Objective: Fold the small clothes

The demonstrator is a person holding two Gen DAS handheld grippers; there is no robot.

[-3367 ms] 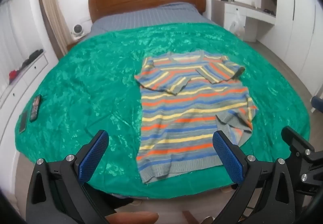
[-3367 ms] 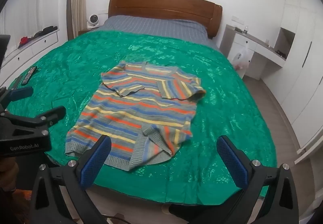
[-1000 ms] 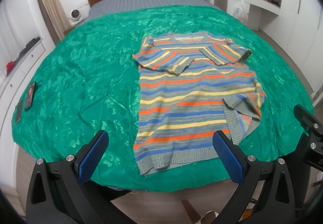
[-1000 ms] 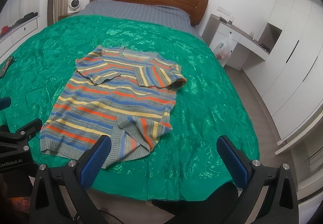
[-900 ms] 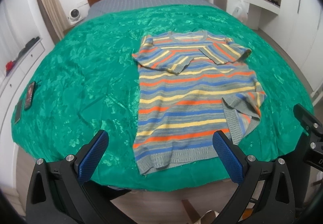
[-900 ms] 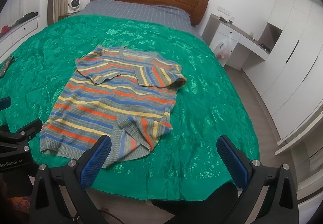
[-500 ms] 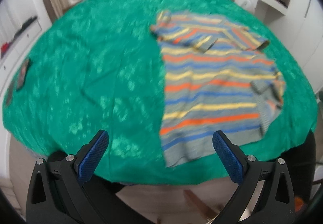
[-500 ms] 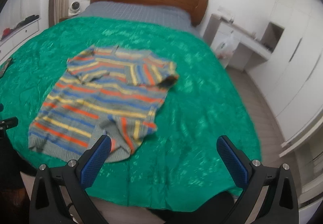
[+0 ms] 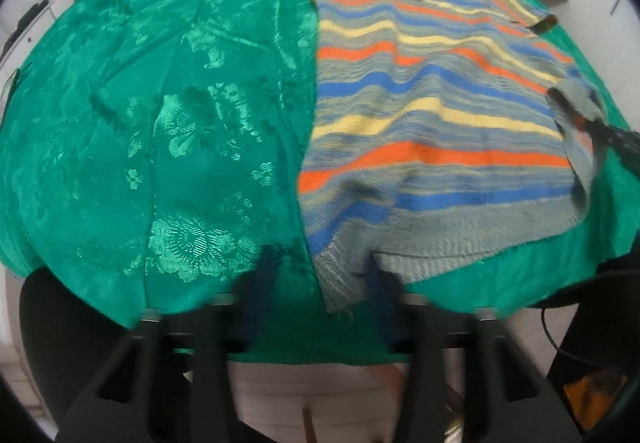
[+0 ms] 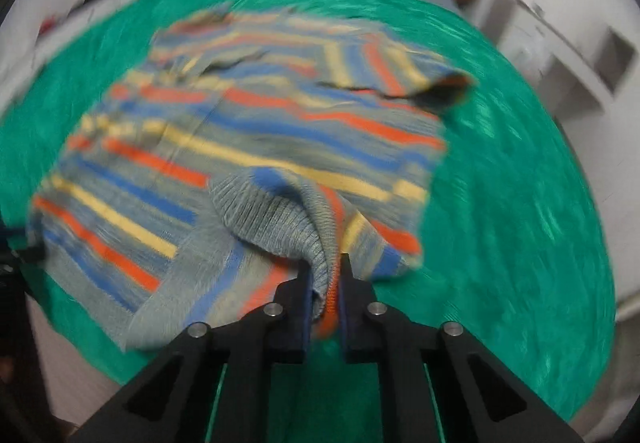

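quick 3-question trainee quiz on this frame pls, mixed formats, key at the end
1. True or false: the right hand-held gripper is shut on the ribbed hem of the grey knit sweater with orange, blue and yellow stripes.
2. Multiple choice: the left hand-held gripper is at which part of the sweater? A) neckline B) near hem corner C) far sleeve
3. Fill in: the sweater lies on a shiny ____ floral-patterned bedspread.

Key
1. True: the hem fabric is pinched between its fingers.
2. B: its fingers straddle the near hem corner; the blur hides whether they have closed on it.
3. Green.
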